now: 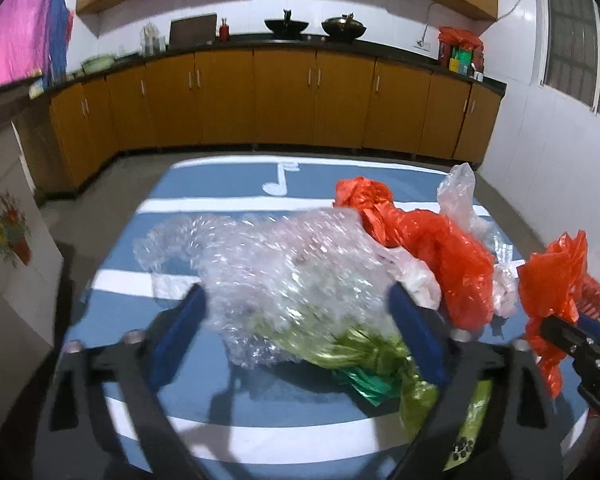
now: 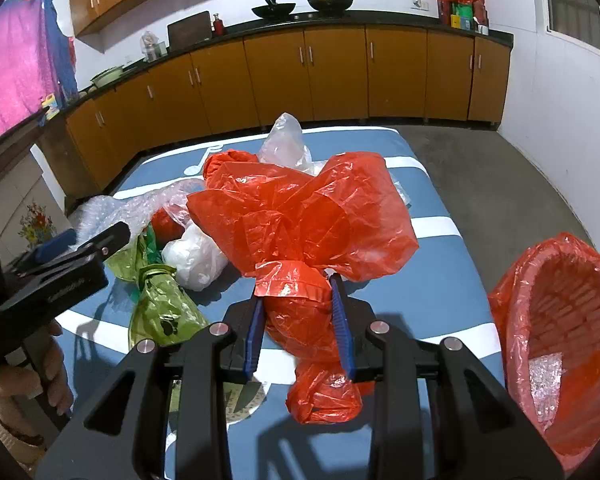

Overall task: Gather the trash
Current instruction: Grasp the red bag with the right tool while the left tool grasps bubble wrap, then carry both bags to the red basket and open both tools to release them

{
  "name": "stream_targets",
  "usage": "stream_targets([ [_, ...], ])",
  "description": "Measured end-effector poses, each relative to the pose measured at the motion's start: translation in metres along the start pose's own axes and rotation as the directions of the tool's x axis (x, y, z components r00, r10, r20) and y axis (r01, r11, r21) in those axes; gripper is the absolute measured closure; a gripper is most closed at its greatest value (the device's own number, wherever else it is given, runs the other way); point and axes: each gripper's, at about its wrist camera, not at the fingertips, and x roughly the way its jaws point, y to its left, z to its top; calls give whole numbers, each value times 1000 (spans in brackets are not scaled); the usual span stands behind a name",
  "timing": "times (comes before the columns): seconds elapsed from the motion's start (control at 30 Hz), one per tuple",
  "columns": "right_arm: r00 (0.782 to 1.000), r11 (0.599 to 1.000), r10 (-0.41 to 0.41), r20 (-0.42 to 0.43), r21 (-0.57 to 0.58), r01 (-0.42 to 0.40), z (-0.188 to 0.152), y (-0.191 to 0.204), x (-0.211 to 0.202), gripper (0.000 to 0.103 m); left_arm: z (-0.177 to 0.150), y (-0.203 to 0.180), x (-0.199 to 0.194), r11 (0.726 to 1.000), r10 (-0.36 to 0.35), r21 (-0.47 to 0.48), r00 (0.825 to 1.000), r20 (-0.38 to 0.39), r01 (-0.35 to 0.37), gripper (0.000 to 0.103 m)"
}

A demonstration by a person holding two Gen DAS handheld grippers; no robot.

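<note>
The right tool (image 2: 300, 320) pinches a red bag (image 2: 300, 216): light, soft, slippery, best held at its bunched neck. The left tool (image 1: 300, 320), jaws spread, straddles springy bubble wrap (image 1: 268, 256) on the bench (image 1: 220, 200) without clamping it.

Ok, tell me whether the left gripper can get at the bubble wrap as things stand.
Probably yes: the left gripper is open with its fingers either side of the bubble wrap, nothing between; the green bag beneath might get caught too.
</note>
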Motion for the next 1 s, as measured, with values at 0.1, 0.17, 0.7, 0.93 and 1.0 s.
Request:
stream_targets([
  [0.1, 1000, 1000, -2, -1, 5, 2, 0, -1, 1, 71, -2, 1, 3, 999, -29, -14, 999, -13, 29, 42],
  [0.17, 1000, 1000, -2, -1, 8, 2, -2, -3, 0, 71, -2, 0, 4, 999, -51, -15, 999, -20, 50, 54],
  [0.7, 999, 1000, -1, 40, 17, 1, -5, -8, -17, 71, 8, 1, -27, 992, -125, -15, 991, 41, 126, 96],
  [0.93, 997, 1000, -11, 73, 20, 9, -9, -15, -35, 71, 22, -15, -66, 984, -178, 8, 978, 108, 178, 97],
  [1.0, 997, 1000, -18, 81, 23, 17, -10, -18, -41, 71, 24, -23, -77, 979, -204, 22, 972, 121, 203, 97],
])
